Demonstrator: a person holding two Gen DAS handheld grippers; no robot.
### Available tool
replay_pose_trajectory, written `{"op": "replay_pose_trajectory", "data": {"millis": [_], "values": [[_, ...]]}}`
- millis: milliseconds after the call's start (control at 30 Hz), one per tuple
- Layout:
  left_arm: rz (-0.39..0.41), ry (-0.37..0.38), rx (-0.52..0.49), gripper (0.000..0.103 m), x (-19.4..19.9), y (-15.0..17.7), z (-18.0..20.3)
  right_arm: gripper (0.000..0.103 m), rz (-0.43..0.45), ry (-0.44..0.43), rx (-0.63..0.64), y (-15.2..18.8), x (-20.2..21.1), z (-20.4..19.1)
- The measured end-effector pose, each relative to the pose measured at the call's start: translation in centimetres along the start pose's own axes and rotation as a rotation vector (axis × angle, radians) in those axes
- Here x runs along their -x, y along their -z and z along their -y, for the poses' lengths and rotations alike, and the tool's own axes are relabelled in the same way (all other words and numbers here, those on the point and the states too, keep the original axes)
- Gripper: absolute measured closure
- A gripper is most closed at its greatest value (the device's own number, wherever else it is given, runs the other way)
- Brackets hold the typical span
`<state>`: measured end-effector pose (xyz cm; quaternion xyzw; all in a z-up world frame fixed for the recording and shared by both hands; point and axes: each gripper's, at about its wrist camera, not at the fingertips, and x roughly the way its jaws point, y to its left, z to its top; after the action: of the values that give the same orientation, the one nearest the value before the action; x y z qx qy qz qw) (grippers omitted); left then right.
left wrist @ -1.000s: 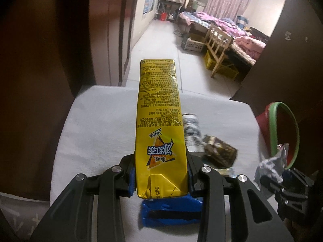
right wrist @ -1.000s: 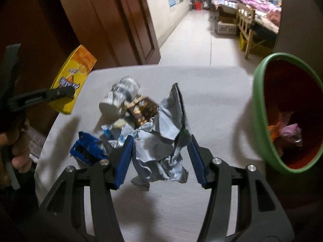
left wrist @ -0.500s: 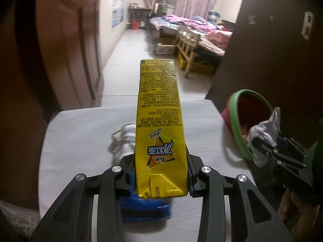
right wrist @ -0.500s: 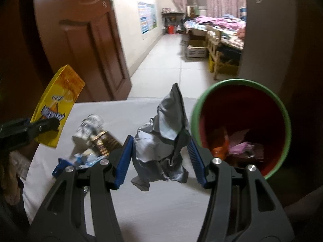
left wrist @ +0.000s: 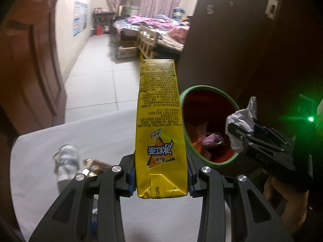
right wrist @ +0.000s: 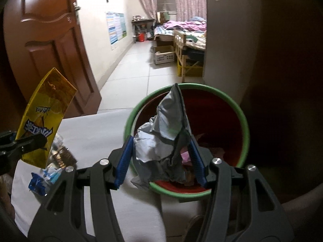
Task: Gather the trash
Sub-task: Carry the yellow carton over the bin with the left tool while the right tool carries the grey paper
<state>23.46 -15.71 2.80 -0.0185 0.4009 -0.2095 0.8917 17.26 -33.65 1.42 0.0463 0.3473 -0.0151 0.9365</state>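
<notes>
My left gripper (left wrist: pixel 160 178) is shut on a tall yellow drink carton (left wrist: pixel 159 125), held up above the white table; the carton also shows in the right wrist view (right wrist: pixel 43 125). My right gripper (right wrist: pixel 160 161) is shut on a crumpled silver wrapper (right wrist: pixel 167 139), held over the near rim of the red bin with a green rim (right wrist: pixel 245 125). In the left wrist view the bin (left wrist: pixel 193 151) is just right of the carton, and the wrapper (left wrist: pixel 241 119) hangs at its right edge. The bin holds orange and pink trash.
On the white table (left wrist: pixel 40 157) lie a crushed white can (left wrist: pixel 66 159), a brown wrapper (left wrist: pixel 97 165) and a blue wrapper (right wrist: pixel 37 182). A wooden door (right wrist: pixel 46 46) stands left, a dark wall right. Beyond is a tiled hallway and a bedroom.
Both grippers have swung right toward the bin. The silver wrapper has gone from over the table to over the bin's rim. The carton has come up beside the bin.
</notes>
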Motion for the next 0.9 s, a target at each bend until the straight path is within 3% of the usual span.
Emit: {"op": "replay_pose_trajectory", "data": {"millis": [200,567,900], "values": [[0.006,0.075,-0.06,0.069,-1.8,-1.7,3.2,0.05,0.025,0.039,-0.013,-1.0,-0.6,1.9],[-0.011,0.139,-0.091,0.069,-5.8,-3.2,6.7,0.051,0.0,0.089,-0.031,-1.1,-2.4,4.9],[-0.038,0.158,-0.106,0.069,-8.7,-4.1,7.0,0.051,-0.026,0.101,-0.032,-1.4,-4.0,6.0]]}}
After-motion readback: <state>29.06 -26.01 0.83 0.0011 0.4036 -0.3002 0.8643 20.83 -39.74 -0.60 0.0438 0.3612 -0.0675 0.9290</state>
